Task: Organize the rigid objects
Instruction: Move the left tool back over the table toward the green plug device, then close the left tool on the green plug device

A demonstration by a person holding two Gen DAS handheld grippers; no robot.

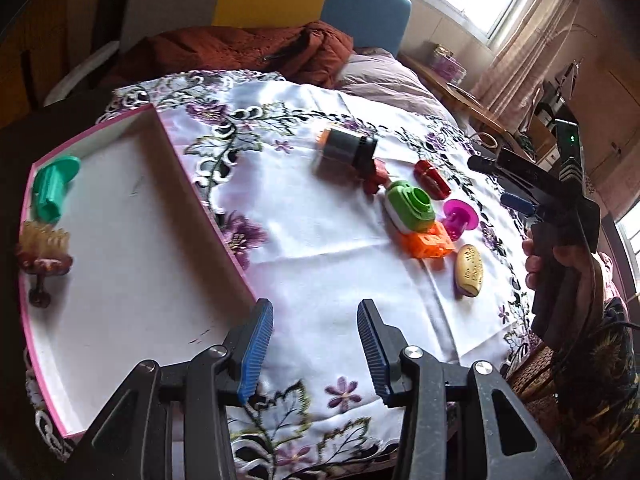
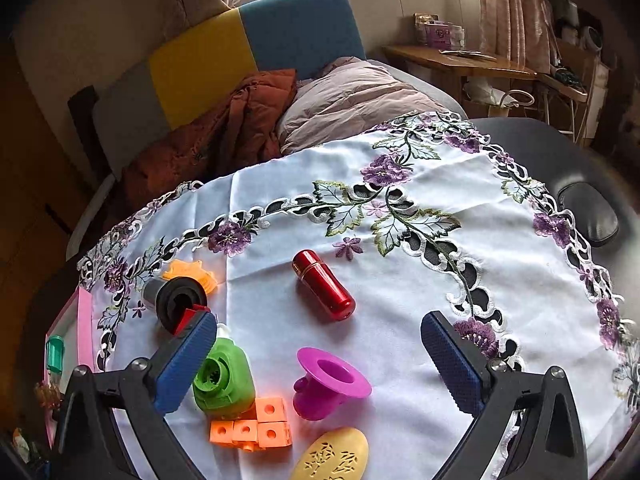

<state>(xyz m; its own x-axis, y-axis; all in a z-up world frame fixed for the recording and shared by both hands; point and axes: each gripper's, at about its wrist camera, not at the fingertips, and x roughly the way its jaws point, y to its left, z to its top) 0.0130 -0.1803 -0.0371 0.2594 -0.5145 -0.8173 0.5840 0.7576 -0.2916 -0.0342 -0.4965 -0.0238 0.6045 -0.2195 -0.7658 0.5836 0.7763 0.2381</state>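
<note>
A pink-rimmed white tray [image 1: 200,200] lies at the left and holds a green spool [image 1: 52,190] and a brown hair clip [image 1: 44,252]. On the cloth lie a grey-black cylinder [image 1: 346,148], a red capsule [image 2: 324,284], a green punch [image 2: 224,380], a magenta spool [image 2: 328,382], orange cube blocks [image 2: 252,426] and a yellow oval soap [image 2: 332,458]. My left gripper [image 1: 316,346] is open and empty, above the cloth beside the tray's near corner. My right gripper [image 2: 320,364] is open and empty, hovering over the magenta spool and green punch.
The embroidered white cloth [image 1: 320,264] covers a dark table [image 2: 580,160]. A small red piece [image 1: 376,178] lies by the cylinder, an orange crown piece [image 2: 192,272] behind it. A bed with quilts [image 2: 352,96] stands behind.
</note>
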